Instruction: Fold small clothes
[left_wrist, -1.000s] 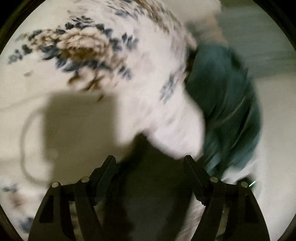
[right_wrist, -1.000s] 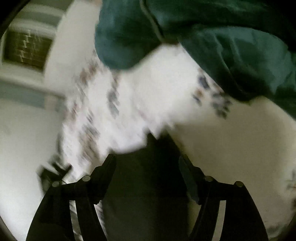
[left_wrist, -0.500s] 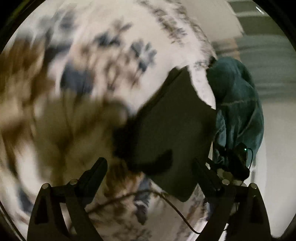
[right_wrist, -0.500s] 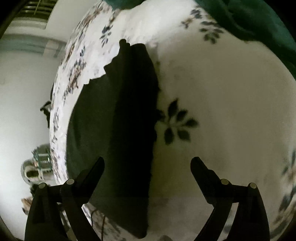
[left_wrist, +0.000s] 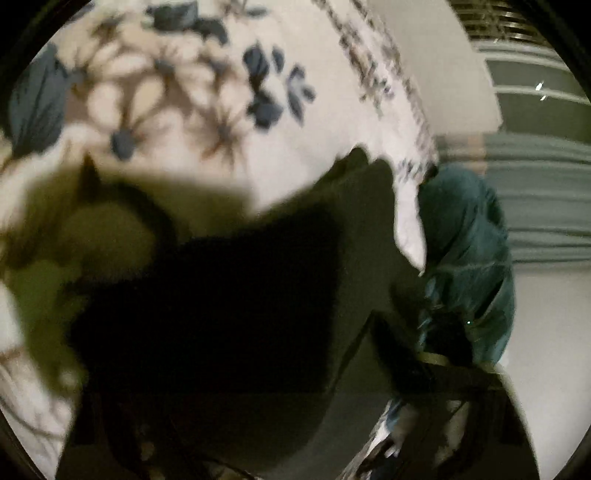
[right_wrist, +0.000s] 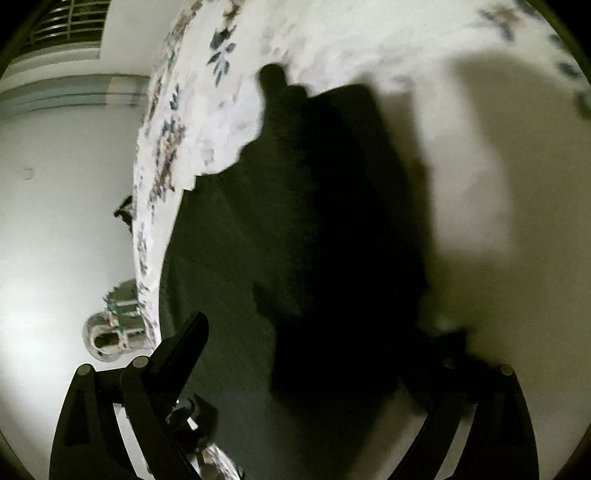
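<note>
garment (right_wrist: 295, 229) on bedspread (right_wrist: 369, 44) | pile (left_wrist: 469, 258) right of garment, at bed edge

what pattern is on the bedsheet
White bedsheet with blue and tan flowers, clearest in the left wrist view.

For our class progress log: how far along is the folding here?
Done: the dark garment lies spread on the bedspread; folds are too dark to judge. In hand: nothing, the right gripper and left gripper both hang open over it. Left: finishing it, then the crumpled teal garment beside it.
</note>
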